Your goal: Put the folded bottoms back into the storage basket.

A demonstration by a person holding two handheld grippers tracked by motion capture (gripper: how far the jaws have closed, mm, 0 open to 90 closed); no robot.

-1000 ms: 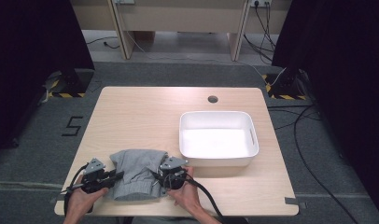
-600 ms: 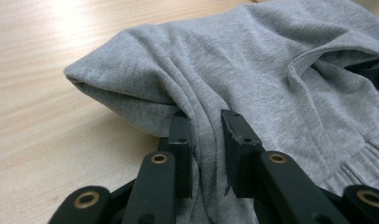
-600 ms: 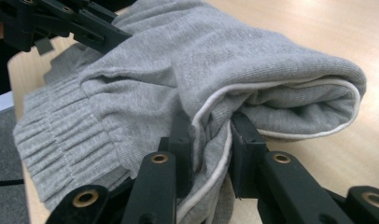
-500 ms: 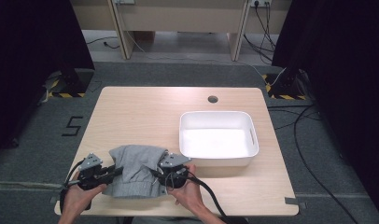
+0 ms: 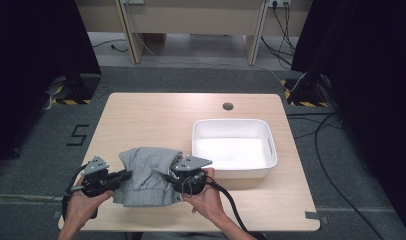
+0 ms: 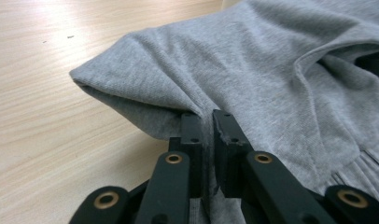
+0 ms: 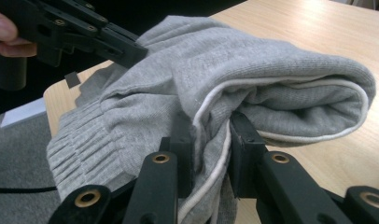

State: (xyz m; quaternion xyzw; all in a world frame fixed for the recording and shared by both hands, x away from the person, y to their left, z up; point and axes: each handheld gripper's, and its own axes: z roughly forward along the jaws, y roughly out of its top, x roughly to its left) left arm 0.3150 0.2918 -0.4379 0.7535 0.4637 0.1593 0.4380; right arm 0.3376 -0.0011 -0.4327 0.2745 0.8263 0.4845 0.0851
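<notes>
Left claw (image 5: 122, 176), lower left of the high view: its jaws have just been closing and now clench one edge of the grey garment (image 5: 145, 175). Right claw (image 5: 172, 179), lower centre: clenched on the opposite, white-piped edge. The folded garment hangs between them above the worktop (image 5: 156, 120). A white tub (image 5: 234, 149) stands farther right.

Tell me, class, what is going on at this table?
A person holds a gripper in each hand. The left gripper and the right gripper are each shut on an edge of a folded grey sweater, one on each side of it. A white tub sits empty on the wooden table, just right of the sweater.
</notes>
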